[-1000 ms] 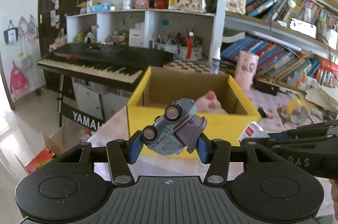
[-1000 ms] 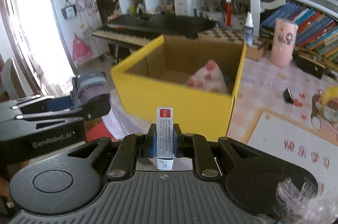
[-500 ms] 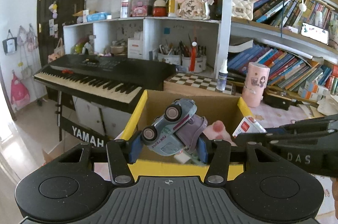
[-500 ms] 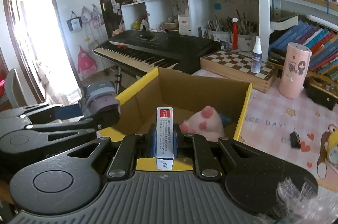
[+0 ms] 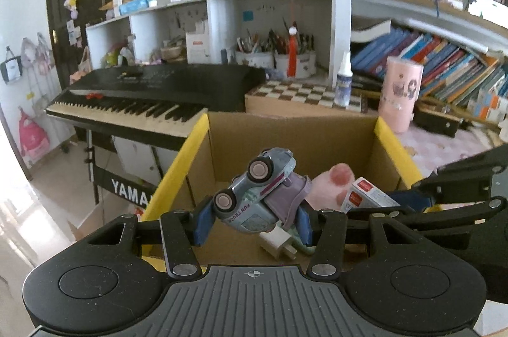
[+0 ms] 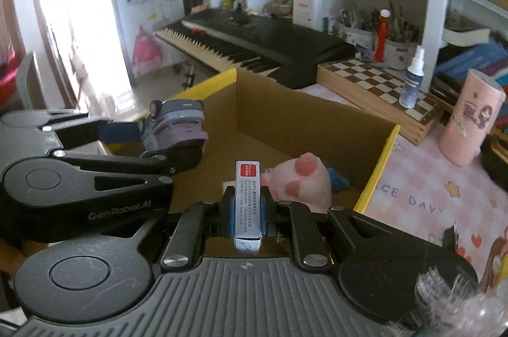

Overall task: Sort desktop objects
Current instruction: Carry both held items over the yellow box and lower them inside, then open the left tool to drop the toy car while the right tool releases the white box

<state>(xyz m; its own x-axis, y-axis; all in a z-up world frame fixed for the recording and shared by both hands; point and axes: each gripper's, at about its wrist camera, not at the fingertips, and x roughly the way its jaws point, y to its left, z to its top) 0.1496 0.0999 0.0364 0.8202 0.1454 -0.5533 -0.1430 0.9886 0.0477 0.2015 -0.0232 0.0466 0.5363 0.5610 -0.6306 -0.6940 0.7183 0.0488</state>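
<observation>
My left gripper is squeezing a little blue-grey toy truck between its blue pads. The jaws are about half open, because the truck fills the gap. The truck is tipped on its side, wheels facing me, and it hangs over the near left part of the yellow cardboard box.

My right gripper is pinched almost all the way closed on a small thin white carton with a red label. The carton stands upright between the pads, also over the near part of the box.

Down inside the box I see a pink plush paw on the right side, a white plug near the front, and something blue next to the paw.

Past the box on the far side sit a black keyboard piano, a chessboard, a small spray bottle standing on the chessboard, and a pink tube on the right.
</observation>
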